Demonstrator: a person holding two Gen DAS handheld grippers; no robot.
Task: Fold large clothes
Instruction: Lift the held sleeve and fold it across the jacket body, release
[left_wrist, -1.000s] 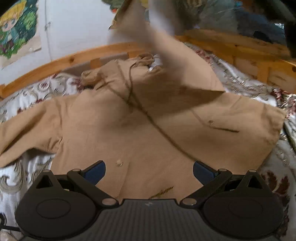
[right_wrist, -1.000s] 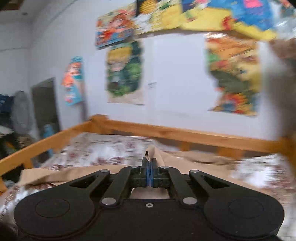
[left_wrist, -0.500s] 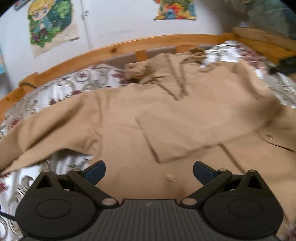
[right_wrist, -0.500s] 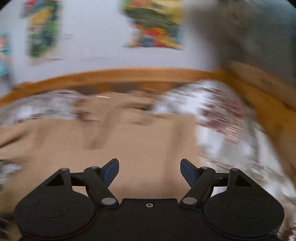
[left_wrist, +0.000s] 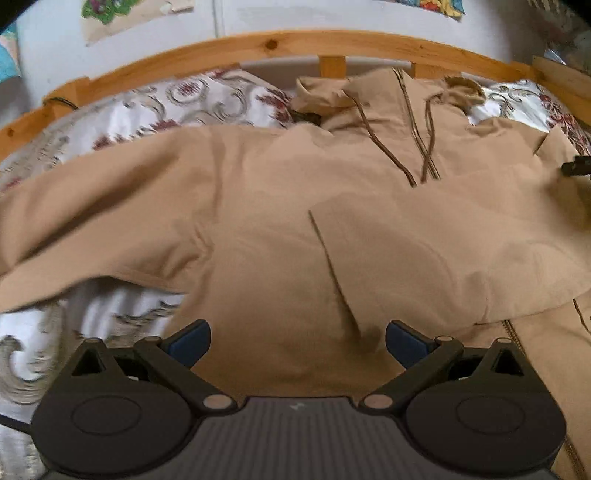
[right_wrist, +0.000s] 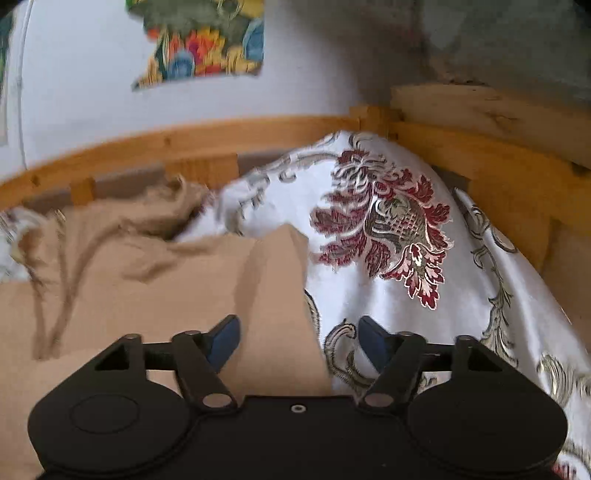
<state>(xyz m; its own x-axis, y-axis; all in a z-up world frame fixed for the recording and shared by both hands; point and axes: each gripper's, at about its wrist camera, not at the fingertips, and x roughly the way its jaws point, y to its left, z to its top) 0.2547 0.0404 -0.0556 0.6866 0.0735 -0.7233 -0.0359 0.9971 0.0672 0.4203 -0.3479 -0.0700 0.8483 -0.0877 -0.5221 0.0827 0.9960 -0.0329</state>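
Note:
A large tan hooded jacket (left_wrist: 280, 221) lies spread on the bed, hood and drawstrings toward the headboard. One sleeve (left_wrist: 436, 251) is folded across its front; the other sleeve (left_wrist: 81, 229) stretches out to the left. My left gripper (left_wrist: 297, 341) hovers open over the jacket's lower front, nothing between its blue pads. In the right wrist view my right gripper (right_wrist: 297, 339) is open above the jacket's right edge (right_wrist: 273, 295), where the tan cloth meets the bedspread. Nothing is held. A tip of the right gripper (left_wrist: 576, 166) shows at the far right of the left wrist view.
The bed carries a white bedspread (right_wrist: 406, 229) with red and grey floral motifs. A wooden bed rail (left_wrist: 258, 48) runs along the far side and a wooden corner (right_wrist: 461, 147) on the right. Posters (right_wrist: 199, 40) hang on the white wall.
The right gripper let go of the sleeve, opened, and dropped toward the jacket's right edge. The sleeve now lies across the jacket. The left gripper moved in over the jacket, still open.

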